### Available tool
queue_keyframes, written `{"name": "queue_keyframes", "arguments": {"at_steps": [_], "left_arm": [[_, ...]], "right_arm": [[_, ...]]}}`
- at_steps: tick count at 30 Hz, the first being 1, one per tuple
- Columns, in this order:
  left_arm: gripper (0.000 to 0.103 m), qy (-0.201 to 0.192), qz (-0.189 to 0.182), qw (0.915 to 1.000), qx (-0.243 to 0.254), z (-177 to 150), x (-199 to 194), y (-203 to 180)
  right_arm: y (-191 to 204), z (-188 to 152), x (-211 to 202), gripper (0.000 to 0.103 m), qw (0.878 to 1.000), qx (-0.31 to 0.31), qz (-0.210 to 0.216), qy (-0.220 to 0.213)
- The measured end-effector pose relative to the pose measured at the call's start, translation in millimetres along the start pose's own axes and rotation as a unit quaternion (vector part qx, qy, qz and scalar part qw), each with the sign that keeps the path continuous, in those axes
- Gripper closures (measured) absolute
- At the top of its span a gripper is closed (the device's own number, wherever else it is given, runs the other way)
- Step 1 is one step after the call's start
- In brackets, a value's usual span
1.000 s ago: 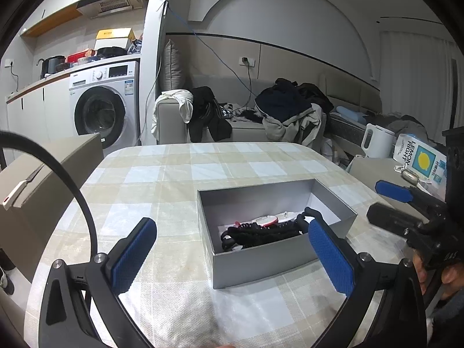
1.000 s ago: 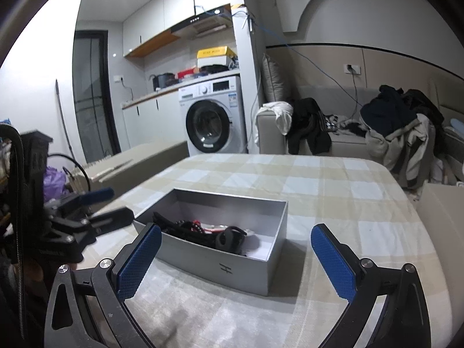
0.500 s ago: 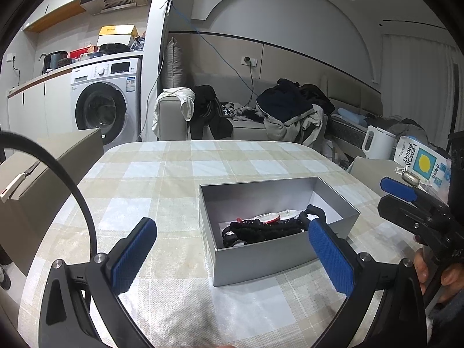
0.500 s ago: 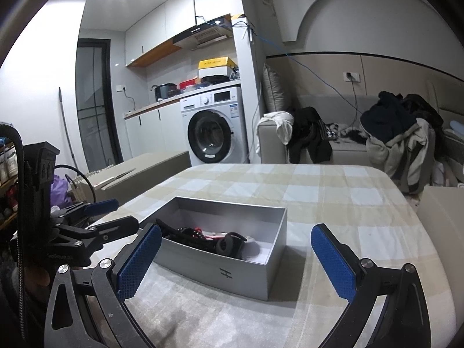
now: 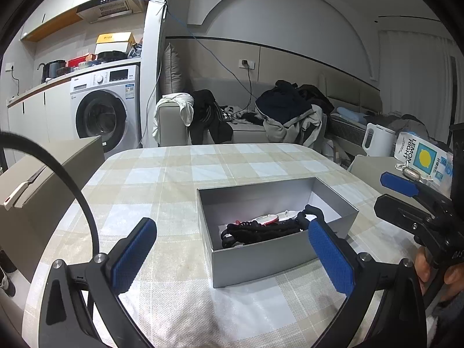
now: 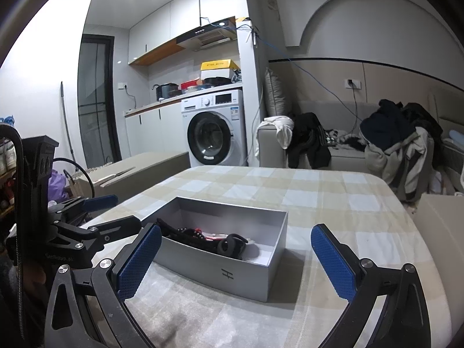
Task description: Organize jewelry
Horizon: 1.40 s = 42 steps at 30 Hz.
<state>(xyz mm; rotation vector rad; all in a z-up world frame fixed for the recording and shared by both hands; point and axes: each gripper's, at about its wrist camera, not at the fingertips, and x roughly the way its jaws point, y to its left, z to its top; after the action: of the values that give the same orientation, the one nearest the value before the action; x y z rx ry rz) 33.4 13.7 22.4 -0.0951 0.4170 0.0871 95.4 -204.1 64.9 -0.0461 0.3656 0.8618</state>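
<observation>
Ahead, silver box between spread left claw pads.

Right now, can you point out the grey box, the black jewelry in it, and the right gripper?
grey box (image 6: 232,272), right wrist view, on its front wall.
black jewelry (image 5: 261,229), left wrist view, on the tangled strands.
right gripper (image 6: 236,258), right wrist view, midway between its blue pads.

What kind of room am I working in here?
Most likely a small lived-in apartment, kitchen and living area in one. A front-loading washing machine sits under a counter with a range hood above, and a sofa piled with clothes stands behind the checked table.
</observation>
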Motion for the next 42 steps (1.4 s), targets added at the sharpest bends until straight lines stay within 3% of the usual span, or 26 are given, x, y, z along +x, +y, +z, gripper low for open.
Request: {"name": "queue_keyframes", "arguments": {"at_steps": [42], "left_arm": [[0.001, 0.001, 0.001, 1.0, -0.008, 1.2, 1.7, 1.0]], "right_arm": [[-4.2, 0.4, 0.0, 0.0, 1.0, 0.01, 0.005, 0.001]]}}
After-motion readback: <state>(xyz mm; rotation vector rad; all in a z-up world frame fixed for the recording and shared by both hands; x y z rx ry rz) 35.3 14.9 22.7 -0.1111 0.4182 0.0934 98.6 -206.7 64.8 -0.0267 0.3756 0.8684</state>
